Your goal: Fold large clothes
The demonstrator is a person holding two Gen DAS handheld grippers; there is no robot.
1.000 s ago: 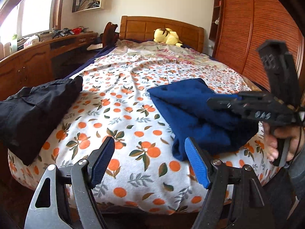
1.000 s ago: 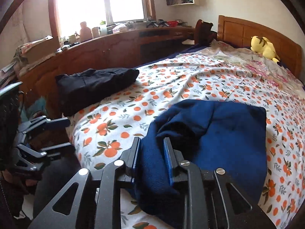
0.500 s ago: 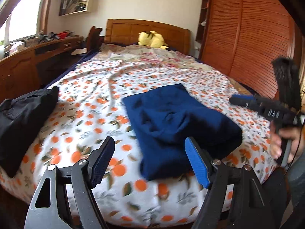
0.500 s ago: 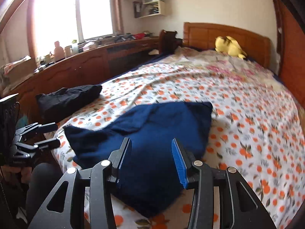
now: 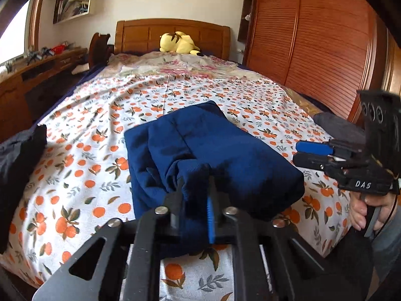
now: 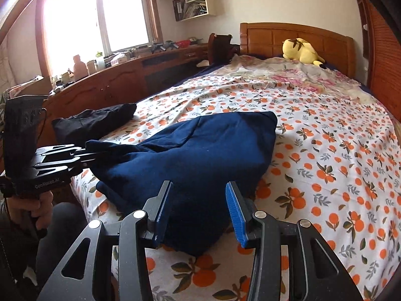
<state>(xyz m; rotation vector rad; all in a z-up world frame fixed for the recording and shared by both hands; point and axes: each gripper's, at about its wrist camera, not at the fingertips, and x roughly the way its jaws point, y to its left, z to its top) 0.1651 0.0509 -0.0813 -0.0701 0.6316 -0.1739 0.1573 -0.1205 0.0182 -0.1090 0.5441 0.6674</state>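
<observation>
A folded navy blue garment (image 5: 205, 150) lies near the foot of the bed; it also shows in the right wrist view (image 6: 200, 155). My left gripper (image 5: 195, 195) is shut on a bunched near corner of the garment; from the right wrist view the left gripper (image 6: 87, 154) holds that corner lifted at the garment's left end. My right gripper (image 6: 198, 210) is open and empty, its blue pads (image 6: 235, 213) on either side of the garment's near edge, slightly above it. In the left wrist view the right gripper (image 5: 305, 154) is to the right of the garment.
The bed has an orange-print sheet (image 5: 100, 130). A black garment (image 6: 95, 123) lies at the bed's left edge. A yellow plush toy (image 5: 179, 42) sits by the wooden headboard. A wooden desk (image 6: 120, 80) runs along the left; a slatted wardrobe (image 5: 313, 45) stands on the right.
My left gripper went from open to shut on the garment's near corner. My right gripper let go of the garment, opened and drew back to its near edge.
</observation>
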